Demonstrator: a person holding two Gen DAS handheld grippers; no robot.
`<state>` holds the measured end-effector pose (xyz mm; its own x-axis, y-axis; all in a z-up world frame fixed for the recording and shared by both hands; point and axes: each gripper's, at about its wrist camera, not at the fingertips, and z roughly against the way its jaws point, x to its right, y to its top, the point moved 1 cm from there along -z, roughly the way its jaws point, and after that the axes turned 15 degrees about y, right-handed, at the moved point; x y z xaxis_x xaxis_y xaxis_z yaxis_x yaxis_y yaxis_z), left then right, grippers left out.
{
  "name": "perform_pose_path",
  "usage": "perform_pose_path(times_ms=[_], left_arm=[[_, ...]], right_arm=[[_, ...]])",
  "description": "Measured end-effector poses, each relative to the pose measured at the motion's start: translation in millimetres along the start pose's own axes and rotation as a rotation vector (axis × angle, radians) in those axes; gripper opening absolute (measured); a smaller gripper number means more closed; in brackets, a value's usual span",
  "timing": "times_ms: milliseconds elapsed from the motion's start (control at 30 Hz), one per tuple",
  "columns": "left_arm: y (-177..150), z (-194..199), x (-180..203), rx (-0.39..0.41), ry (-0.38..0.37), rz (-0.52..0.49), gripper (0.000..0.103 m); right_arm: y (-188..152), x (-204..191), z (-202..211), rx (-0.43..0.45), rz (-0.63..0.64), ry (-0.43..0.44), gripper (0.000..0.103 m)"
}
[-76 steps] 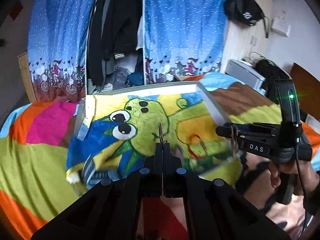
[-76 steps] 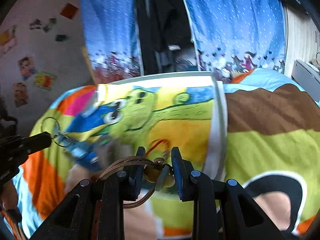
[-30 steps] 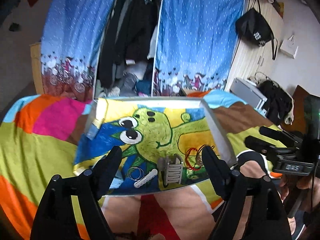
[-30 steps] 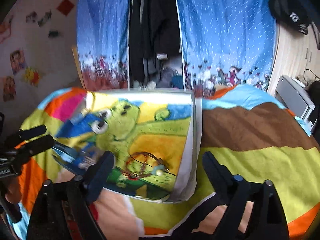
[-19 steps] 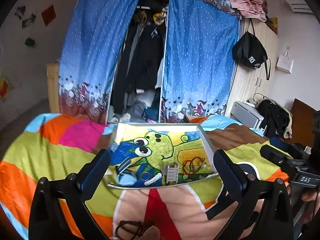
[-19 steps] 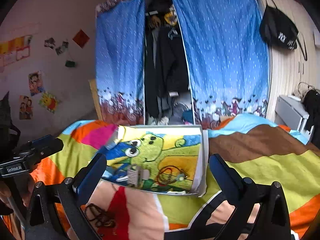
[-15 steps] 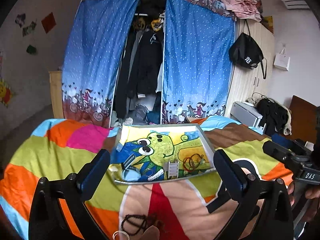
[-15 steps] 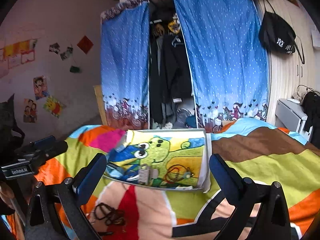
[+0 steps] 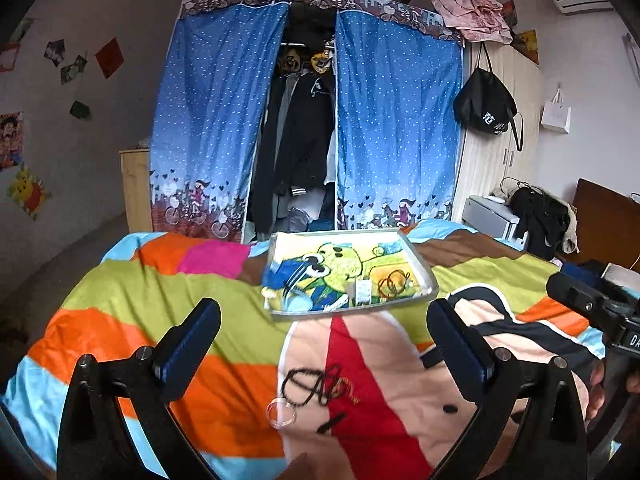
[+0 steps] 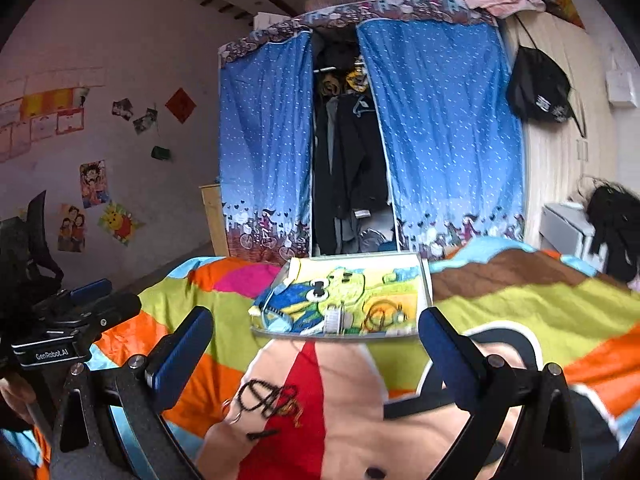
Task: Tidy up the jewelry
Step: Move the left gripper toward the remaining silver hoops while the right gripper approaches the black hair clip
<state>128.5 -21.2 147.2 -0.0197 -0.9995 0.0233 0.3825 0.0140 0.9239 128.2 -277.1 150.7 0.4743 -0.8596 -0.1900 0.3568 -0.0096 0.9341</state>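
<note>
1. Left gripper (image 9: 323, 322): jaws at full spread and empty. They have just been opening, with nothing between them.
2. Loose jewelry lies on the bedspread (image 9: 132, 296) below and just ahead of the left gripper: a black beaded string (image 9: 306, 384) tangled with a gold chain (image 9: 345, 388), a clear ring (image 9: 282, 410) touching the string's near end, and a small dark stick-shaped piece (image 9: 331, 426) beside them.
3. Tray (image 9: 424, 268) with the cartoon lining sits well ahead of both grippers. It holds red-brown bangles (image 9: 394, 282), a white clip-like piece (image 9: 362, 290) and further items at its left end, too small to identify.
4. Right gripper (image 10: 316, 340): jaws wide apart, empty.
5. Assessment: one drop-off appears complete; a fresh pickup is in hand.
6. Next move, as judged: lower a gripper onto the tangle and close on one strand only. The tangle may lift together.
</note>
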Motion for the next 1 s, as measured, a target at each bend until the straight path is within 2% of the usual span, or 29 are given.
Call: perform_pose_path(times_ms=[200,367,667,1000], left_arm=[[-27,33,-11,0.004,0.017,-0.058,0.101],[-63,41,-18,-0.055,0.024,-0.096,0.101],[-111,41,-37,-0.170,0.024,-0.167,0.101],[-129,35,-48,-0.211,0.060,-0.170,0.101]], right_arm=[[-35,-35,18,-0.023,-0.060,-0.010,0.103],[-63,-58,17,-0.068,-0.091,-0.016,0.103],[-115,-74,-2,-0.195,-0.122,0.007,0.103],[-148,-76,-47,-0.329,-0.148,0.039,0.103]])
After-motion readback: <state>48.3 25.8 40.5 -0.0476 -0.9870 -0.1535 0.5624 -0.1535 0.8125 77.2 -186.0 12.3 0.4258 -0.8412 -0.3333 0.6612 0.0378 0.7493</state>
